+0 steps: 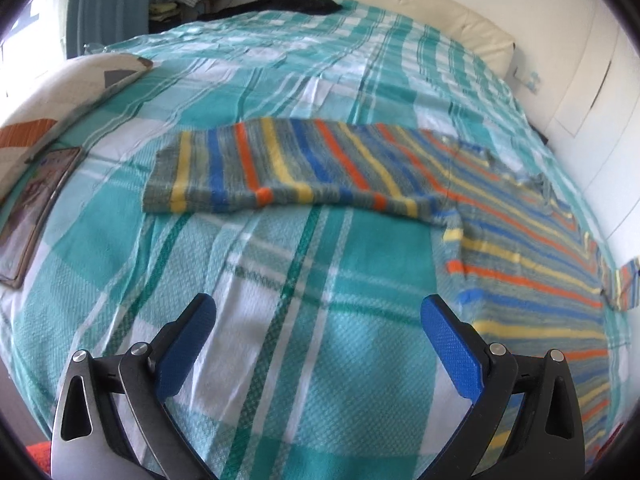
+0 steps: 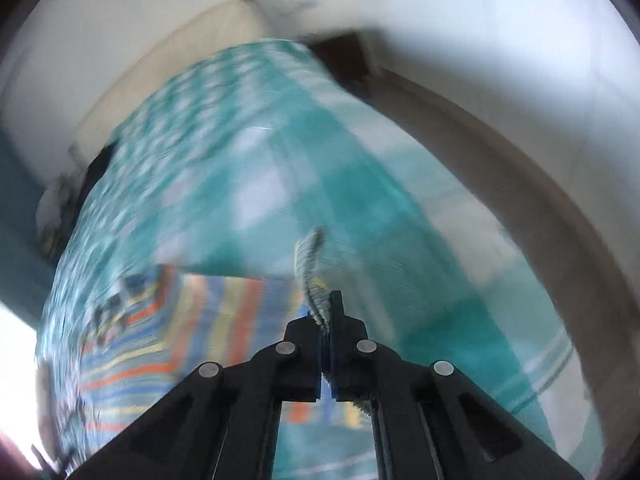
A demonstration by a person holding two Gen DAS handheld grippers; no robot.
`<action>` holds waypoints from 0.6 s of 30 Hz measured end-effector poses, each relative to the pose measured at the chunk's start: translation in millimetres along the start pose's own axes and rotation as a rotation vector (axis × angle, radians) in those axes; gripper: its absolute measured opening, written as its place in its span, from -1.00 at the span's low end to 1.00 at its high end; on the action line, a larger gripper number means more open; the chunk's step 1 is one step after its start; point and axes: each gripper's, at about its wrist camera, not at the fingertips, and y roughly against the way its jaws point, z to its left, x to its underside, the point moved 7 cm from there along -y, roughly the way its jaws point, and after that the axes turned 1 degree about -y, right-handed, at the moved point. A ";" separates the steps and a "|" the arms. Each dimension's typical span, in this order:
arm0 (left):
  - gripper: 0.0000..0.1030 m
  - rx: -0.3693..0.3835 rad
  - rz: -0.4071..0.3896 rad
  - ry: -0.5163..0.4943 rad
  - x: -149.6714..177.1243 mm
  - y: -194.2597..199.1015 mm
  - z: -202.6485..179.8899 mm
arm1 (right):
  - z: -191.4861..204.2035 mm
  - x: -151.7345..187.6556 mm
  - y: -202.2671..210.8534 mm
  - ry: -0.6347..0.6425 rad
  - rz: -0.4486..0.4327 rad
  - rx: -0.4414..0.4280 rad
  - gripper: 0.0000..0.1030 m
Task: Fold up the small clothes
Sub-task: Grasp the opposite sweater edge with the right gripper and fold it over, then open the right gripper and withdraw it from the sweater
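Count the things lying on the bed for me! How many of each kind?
Striped sweater: 1, with its far sleeve pinched in the right claw
Patterned pillow: 1
Tablet: 1
Black cloth at the far end: 1
Total: 4

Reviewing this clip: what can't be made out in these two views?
- Right wrist view: motion blur smears the striped sweater and bedspread.
- Left wrist view: sweater's right side is cut off by the frame edge.
- Right gripper hides how much cloth it pinches.
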 end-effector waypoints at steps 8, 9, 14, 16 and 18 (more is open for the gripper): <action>0.99 0.005 -0.025 0.062 -6.1 1.6 14.9 | 240.4 -2.8 16.8 0.142 0.071 -0.520 -0.77; 0.99 -0.001 -0.028 0.075 -6.3 2.5 18.9 | 266.7 7.4 4.8 0.118 0.118 -0.601 -0.49; 0.99 -0.012 -0.036 0.131 -7.1 5.4 35.0 | 294.8 42.3 -22.9 0.002 0.245 -0.747 0.72; 0.99 0.000 -0.039 0.153 -9.4 4.6 37.4 | 274.9 45.5 -21.0 -0.008 0.232 -0.729 0.72; 0.99 0.004 -0.040 0.157 -11.3 1.9 36.2 | 245.7 46.0 -21.1 -0.014 0.217 -0.669 0.72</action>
